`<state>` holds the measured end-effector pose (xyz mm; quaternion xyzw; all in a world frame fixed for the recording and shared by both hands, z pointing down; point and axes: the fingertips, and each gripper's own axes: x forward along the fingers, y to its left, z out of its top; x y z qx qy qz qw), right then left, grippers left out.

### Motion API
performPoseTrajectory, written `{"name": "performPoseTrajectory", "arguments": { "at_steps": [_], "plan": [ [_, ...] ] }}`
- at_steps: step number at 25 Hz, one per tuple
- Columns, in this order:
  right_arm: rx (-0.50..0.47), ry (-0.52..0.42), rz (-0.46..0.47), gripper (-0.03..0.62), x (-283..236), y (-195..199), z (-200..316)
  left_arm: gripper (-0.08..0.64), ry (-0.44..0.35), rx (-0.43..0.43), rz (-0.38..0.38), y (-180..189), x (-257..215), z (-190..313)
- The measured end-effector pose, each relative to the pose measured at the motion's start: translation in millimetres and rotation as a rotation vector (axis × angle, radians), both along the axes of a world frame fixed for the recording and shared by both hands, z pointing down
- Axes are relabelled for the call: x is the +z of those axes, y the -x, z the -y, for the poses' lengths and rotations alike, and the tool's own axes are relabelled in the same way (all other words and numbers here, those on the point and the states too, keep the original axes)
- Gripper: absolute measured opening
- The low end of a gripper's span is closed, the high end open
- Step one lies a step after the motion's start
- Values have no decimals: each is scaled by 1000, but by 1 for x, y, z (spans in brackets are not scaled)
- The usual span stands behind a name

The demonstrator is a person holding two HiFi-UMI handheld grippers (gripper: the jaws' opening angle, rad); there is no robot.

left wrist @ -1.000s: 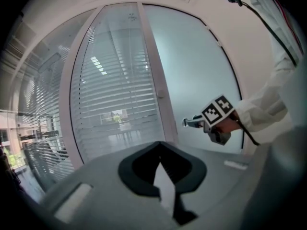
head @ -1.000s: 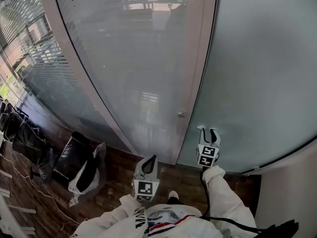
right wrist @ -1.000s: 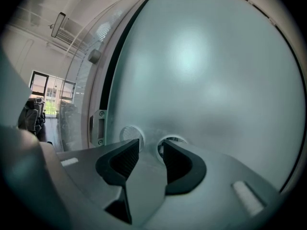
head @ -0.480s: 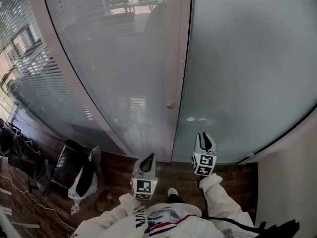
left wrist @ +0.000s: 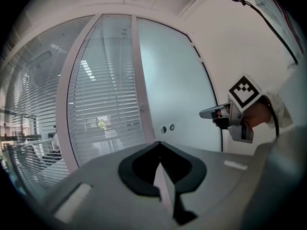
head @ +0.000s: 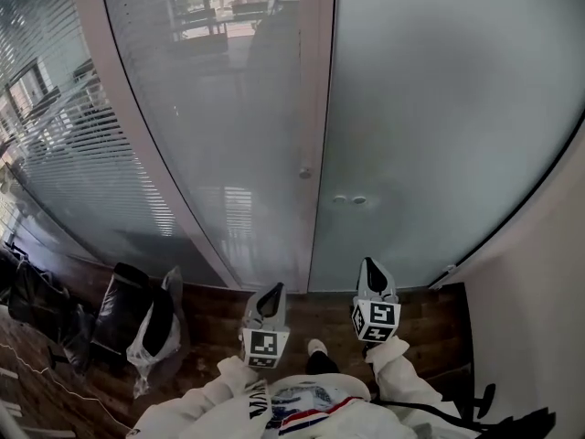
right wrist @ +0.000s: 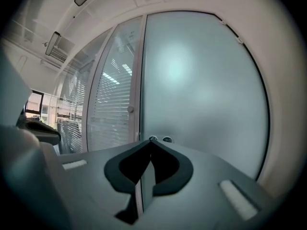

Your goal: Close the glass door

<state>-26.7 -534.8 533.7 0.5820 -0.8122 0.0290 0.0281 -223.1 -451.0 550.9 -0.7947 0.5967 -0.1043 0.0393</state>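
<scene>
Here both pairs of fingers point at the glass door (head: 448, 108), short of it and touching nothing. The left gripper (head: 277, 290) has its fingers pressed together and empty. The right gripper (head: 368, 264) has just been closing its fingers, which meet tip to tip with nothing between them. The frosted door rises straight ahead of the right fingers, its edge lying along the pale frame post (head: 313, 80). Two small round fittings (head: 349, 199) sit on the door ahead of those fingertips. Ahead of the left fingers stands a glass panel with blinds (head: 210, 99). Off to the left of the left fingers, bags (head: 123, 305) lie on the wooden floor (head: 315, 309).
</scene>
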Motion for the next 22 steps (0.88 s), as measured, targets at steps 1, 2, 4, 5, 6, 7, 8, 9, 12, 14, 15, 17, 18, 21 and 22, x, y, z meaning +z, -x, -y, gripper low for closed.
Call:
{"name": "performPoseTrajectory", "arguments": {
  "at_steps": [1, 2, 4, 5, 6, 7, 8, 9, 12, 14, 15, 17, 18, 21, 22],
  "plan": [
    [0, -7, 2, 9, -5, 0, -13, 3, -5, 7, 0, -1, -2, -8],
    [-1, -13, 1, 9, -9, -1, -26, 3, -10, 14, 0, -3, -5, -16],
    [-3, -16, -3, 9, -13, -3, -51, 3, -20, 23, 2, -6, -8, -32],
    [-3, -13, -2, 8, -13, -5, -63, 3, -26, 25, 3, -8, -9, -41],
    [-3, -9, -1, 8, -12, -7, -74, 3, -31, 27, 5, -10, -9, -50],
    [-3, -5, 1, 8, -11, -10, -85, 3, -34, 29, 5, -13, -10, -58],
    [-3, 0, 1, 8, -10, -12, -96, 3, -35, 32, 3, -16, -9, -67],
    [-3, 3, 1, 8, -9, -15, -106, 3, -34, 36, 0, -19, -9, -75],
    [-5, 11, -3, 8, -7, -16, -129, 3, -23, 42, -6, -24, -4, -92],
    [-14, 23, -5, 8, -5, -13, -144, 3, -12, 46, -8, -24, -2, -103],
    [-20, 31, -4, 8, -3, -11, -151, 3, -7, 48, -9, -25, -1, -109],
    [-34, 49, 0, 8, 2, -12, -163, 3, 0, 53, -7, -29, 2, -117],
    [-39, 57, 2, 8, 5, -13, -168, 3, 5, 54, -6, -32, 3, -120],
    [-41, 79, 6, 8, 12, -18, -178, 3, 16, 60, -1, -39, 5, -125],
    [-37, 76, -2, 7, 12, -21, -180, 3, 18, 64, 1, -42, 4, -126]
  ]
}}
